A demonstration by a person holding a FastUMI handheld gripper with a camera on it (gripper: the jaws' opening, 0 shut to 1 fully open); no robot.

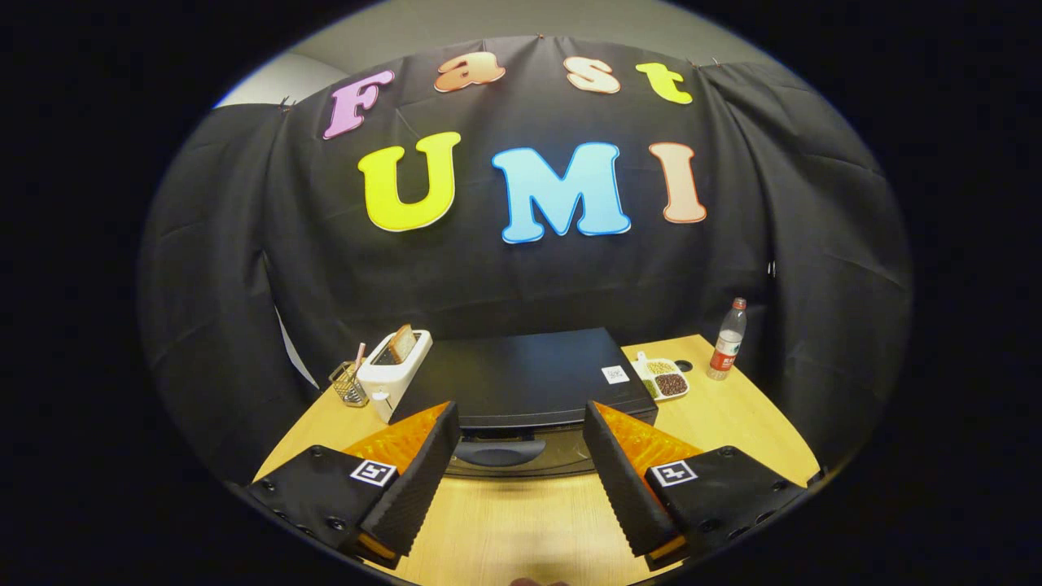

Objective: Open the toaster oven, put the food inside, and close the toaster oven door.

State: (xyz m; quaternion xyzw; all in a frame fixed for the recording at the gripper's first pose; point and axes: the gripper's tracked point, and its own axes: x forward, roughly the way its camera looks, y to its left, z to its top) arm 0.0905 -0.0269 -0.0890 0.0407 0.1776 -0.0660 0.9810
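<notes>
hovering above the wooden table (521, 521), the tongs (521, 423) stand wide apart with nothing between them, both fingers (423, 480) slanting inward toward the front of the toaster oven (521, 378). seen from the gripper view, the toaster oven is a dark, flat-topped box sitting at the middle of the table, just ahead of the fingertips, and its door (509, 456) with a curved handle recess faces the tongs and looks closed. a small white sticker (615, 374) lies on the oven's top near its right rear corner. left of the oven, touching or just beside its side, stands a white pop-up toaster (396, 370) with a slice of toast (402, 343) poking upright out of its slot. further left, near the toaster, a small wire basket (348, 384) holds a thin pinkish stick. right of the oven, just beside it, a white divided tray (663, 378) carries beans or nuts in separate compartments, lighter ones behind and dark brown ones in front. beyond the tray, near the table's back right corner, a plastic bottle (728, 339) with a red label stands upright. a small dark round hole (683, 366) shows in the tabletop between tray and bottle. black cloth hangs behind the table.
</notes>
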